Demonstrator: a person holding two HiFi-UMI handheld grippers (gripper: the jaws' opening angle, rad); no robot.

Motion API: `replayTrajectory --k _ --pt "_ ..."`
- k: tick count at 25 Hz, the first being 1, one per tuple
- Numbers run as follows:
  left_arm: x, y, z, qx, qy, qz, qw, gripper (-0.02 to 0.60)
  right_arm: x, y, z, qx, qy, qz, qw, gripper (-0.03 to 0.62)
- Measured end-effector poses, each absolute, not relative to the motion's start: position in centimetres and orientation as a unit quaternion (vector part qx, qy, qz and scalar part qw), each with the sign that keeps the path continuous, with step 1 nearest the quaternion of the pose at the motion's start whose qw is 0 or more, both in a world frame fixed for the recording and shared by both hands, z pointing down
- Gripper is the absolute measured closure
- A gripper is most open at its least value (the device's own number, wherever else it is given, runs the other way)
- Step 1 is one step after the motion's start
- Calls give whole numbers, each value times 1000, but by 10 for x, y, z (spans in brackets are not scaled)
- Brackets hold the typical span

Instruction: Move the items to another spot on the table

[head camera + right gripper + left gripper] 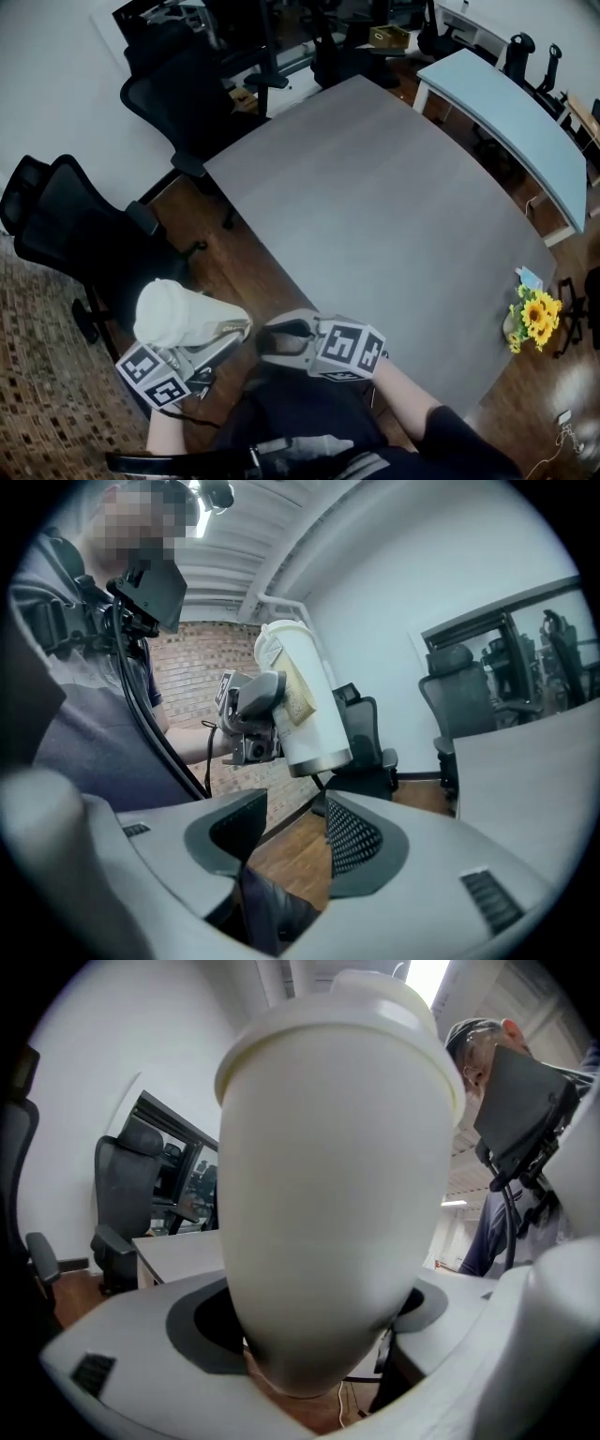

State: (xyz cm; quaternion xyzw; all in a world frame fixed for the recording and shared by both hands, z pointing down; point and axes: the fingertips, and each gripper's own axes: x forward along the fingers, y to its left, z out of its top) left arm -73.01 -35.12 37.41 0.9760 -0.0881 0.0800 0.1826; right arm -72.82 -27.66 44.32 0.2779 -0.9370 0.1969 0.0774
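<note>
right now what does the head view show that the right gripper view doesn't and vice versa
Head view only: yellow flowers by the right edge of the grey table, and a pale blue table beyond. Right gripper view only: the brick wall, the ceiling, and the camera on the person's head. Both: the white cup held in the left tool, the right tool open and empty, black office chairs.
</note>
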Motion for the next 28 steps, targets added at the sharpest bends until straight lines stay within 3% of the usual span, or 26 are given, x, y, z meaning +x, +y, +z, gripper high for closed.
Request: replayTrajectory --k 20,28 --pt "-667 -521 375 973 104 55 199 158 -687 -449 429 504 -835 202 91 388" --pt "-646 -561 385 969 118 58 209 158 -687 -471 439 507 -825 208 138 388"
